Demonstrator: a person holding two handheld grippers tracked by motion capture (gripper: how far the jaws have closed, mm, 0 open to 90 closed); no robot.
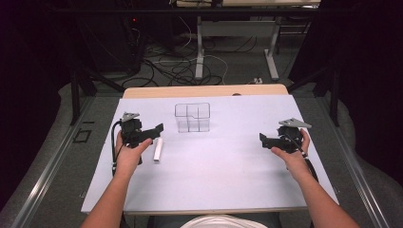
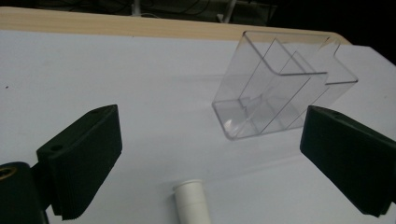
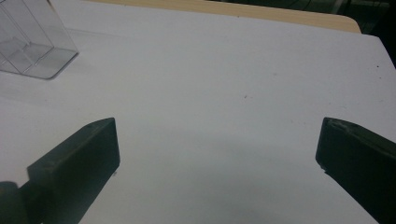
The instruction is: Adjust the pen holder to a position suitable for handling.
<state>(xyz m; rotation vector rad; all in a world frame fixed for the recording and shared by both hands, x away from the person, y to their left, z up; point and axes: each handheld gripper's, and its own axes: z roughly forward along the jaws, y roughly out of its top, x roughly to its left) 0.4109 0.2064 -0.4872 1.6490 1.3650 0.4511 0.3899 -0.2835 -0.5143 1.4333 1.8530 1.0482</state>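
Note:
A clear plastic organizer box (image 1: 192,117) with inner dividers stands upright near the back middle of the white table cover. A short white tube (image 1: 158,149) lies flat in front of it to the left. My left gripper (image 1: 153,130) hovers just left of the tube, jaws wide open and empty. In the left gripper view the tube's end (image 2: 191,198) sits between the open jaws, with the box (image 2: 275,95) beyond. My right gripper (image 1: 266,139) is held at the right side, open and empty. A corner of the box (image 3: 32,42) appears at the upper left of the right gripper view.
The white cover (image 1: 214,171) spans most of the table, with a strip of wooden tabletop (image 1: 204,90) at the far edge. Beyond the table are desk legs and tangled cables (image 1: 190,61) on the floor. A black metal frame (image 1: 76,90) stands at both sides.

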